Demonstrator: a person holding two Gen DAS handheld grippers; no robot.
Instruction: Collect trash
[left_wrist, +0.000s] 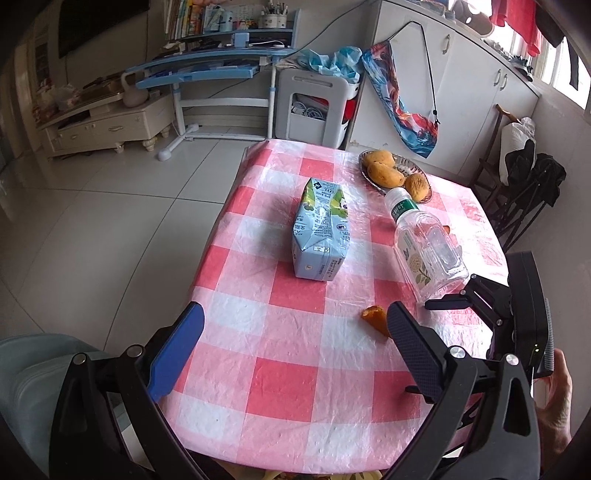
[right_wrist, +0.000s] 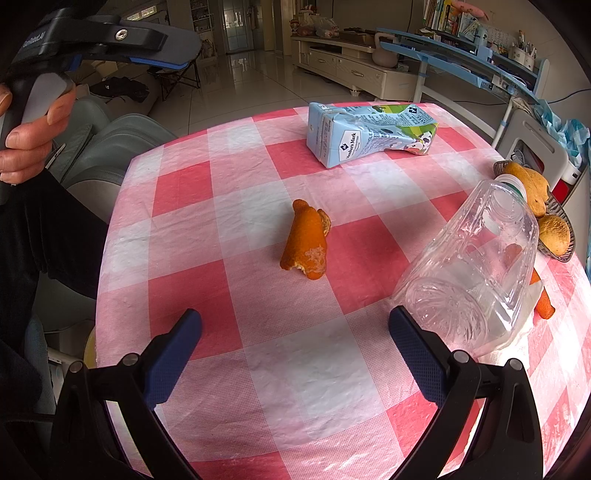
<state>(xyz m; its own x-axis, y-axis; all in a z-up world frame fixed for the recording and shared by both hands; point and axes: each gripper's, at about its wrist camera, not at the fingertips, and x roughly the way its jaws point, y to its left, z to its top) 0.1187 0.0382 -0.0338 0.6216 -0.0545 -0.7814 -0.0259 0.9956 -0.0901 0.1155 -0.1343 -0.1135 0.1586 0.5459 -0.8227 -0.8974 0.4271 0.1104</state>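
orange peel (right_wrist: 306, 240) (lying flat), both tools agape

At frame centre, a crumpled pale-blue milk carton (left_wrist: 320, 236) lies on the pink-and-white checked worktop (left_wrist: 288, 384). Right of it lies a clear plastic bottle (left_wrist: 424, 243). A curled orange peel (left_wrist: 376, 319) sits lower right, beside the wide-open left hand-held gripper (left_wrist: 295, 339).
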